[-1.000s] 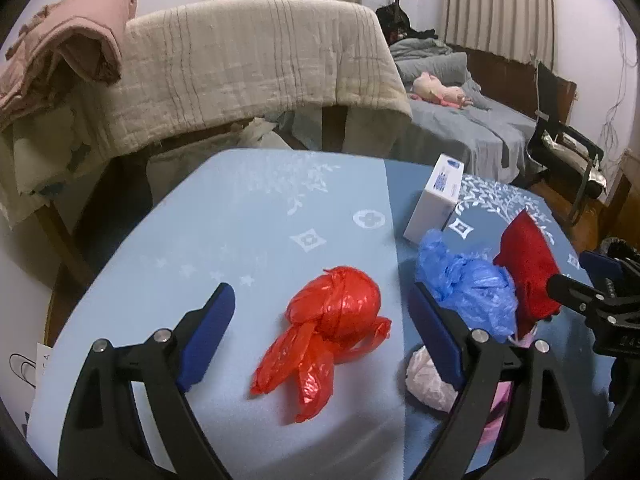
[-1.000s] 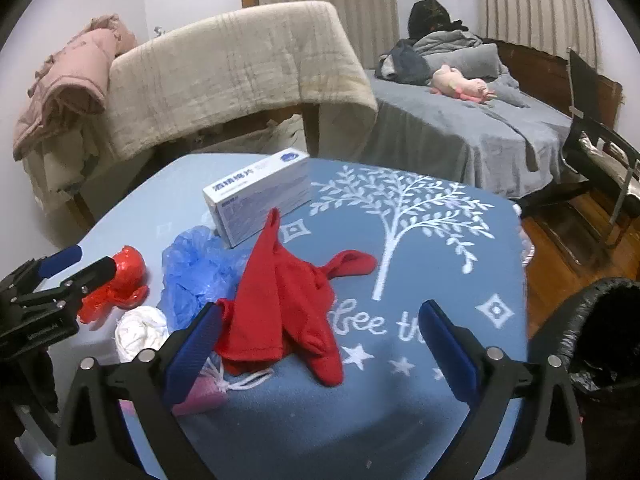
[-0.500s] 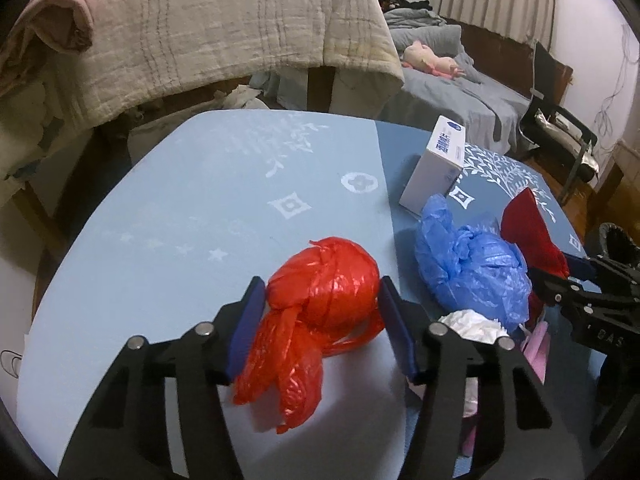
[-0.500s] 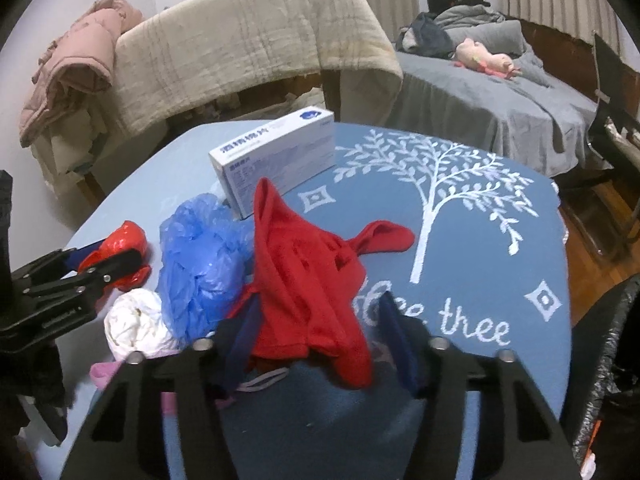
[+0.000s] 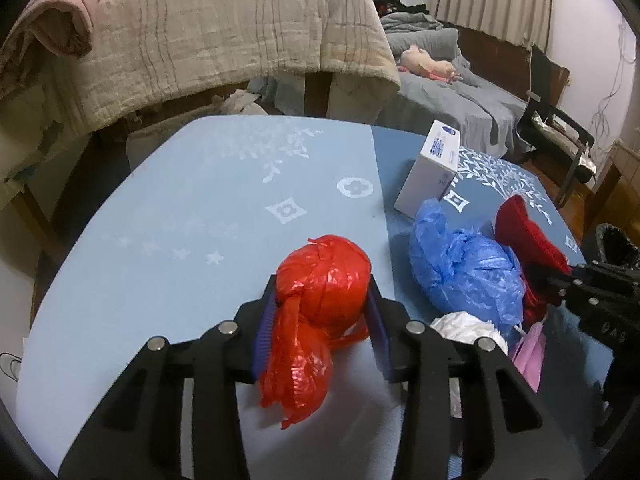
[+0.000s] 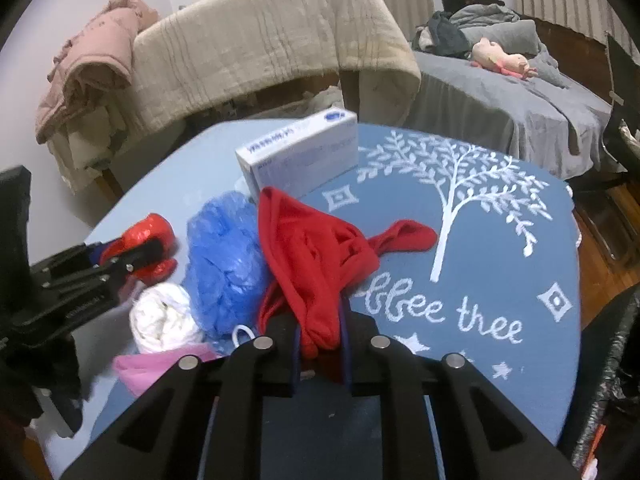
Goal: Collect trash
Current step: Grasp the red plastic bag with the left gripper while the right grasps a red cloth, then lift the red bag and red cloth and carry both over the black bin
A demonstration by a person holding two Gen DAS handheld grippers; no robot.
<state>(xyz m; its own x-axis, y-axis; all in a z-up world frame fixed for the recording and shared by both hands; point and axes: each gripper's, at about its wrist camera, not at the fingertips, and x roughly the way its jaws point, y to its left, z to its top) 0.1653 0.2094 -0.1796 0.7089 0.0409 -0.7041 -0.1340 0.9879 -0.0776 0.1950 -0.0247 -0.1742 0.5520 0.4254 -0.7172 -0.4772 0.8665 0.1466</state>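
With both jaws just closing, left gripper [image 5: 322, 316] pads press the sides of the knotted red plastic bag [image 5: 320, 304], near the pale-blue left edge of the blue printed tablecloth [image 5: 192, 208]. Right gripper [image 6: 320, 344] is pinched tight on the crumpled red cloth [image 6: 308, 264], mid-surface near the front edge. Crumpled blue plastic bag [image 6: 224, 260] lies between them, white cardboard box [image 6: 300, 156] behind.

The blue tablecloth [image 6: 500, 248] carried white script reading "bee tree" beneath a printed white tree. The white box [image 6: 304, 160] bore blue lettering on its side and top, too blurred to read from either view.
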